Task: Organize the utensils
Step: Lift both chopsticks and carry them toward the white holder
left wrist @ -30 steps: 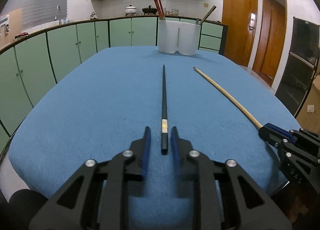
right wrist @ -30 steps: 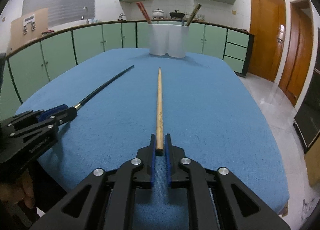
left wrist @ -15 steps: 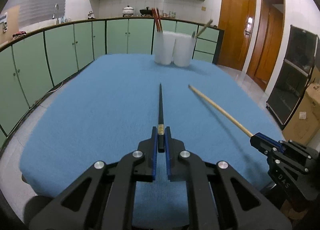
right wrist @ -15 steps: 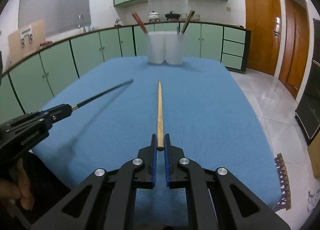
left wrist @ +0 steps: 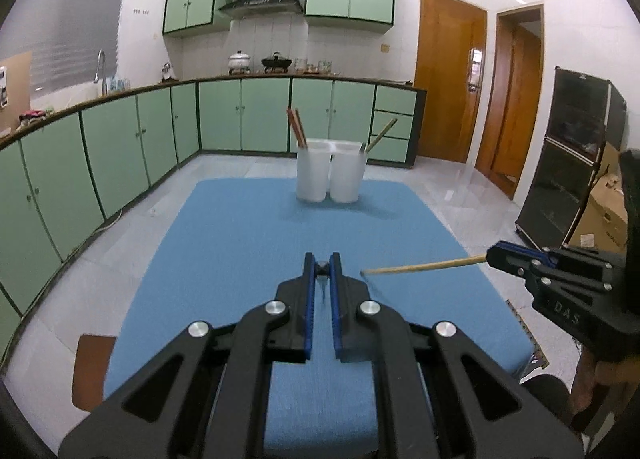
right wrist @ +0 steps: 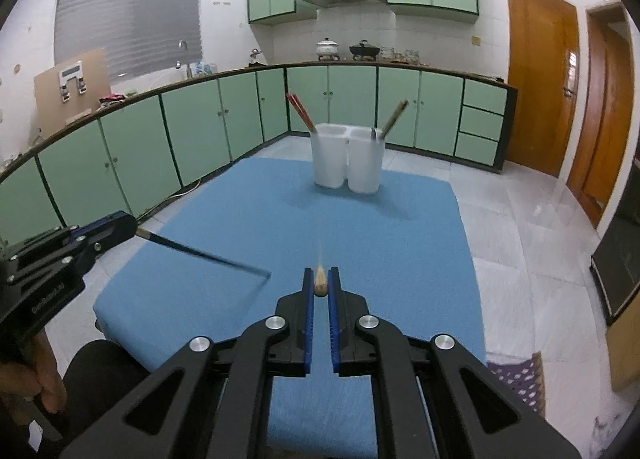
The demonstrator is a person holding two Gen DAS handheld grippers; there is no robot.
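Observation:
My left gripper (left wrist: 321,265) is shut on a black chopstick (left wrist: 321,268), seen end-on; it also shows in the right wrist view (right wrist: 200,253), pointing down toward the cloth. My right gripper (right wrist: 320,283) is shut on a wooden chopstick (right wrist: 320,285), seen end-on; it also shows in the left wrist view (left wrist: 420,267). Both are held high above the blue table (left wrist: 240,239). Two white holder cups (left wrist: 330,175) stand at the table's far end, the left with red chopsticks (left wrist: 297,128), the right with a wooden utensil (left wrist: 380,135).
Green cabinets (left wrist: 120,147) run along the left and back. Tiled floor surrounds the table. A black cabinet (left wrist: 568,187) and a cardboard box (left wrist: 604,211) stand to the right. A brown chair seat (left wrist: 90,367) sits by the table's near left corner.
Both grippers have risen well above the table with their chopsticks, which now tilt tip-down. The left gripper closed on the black chopstick a second ago.

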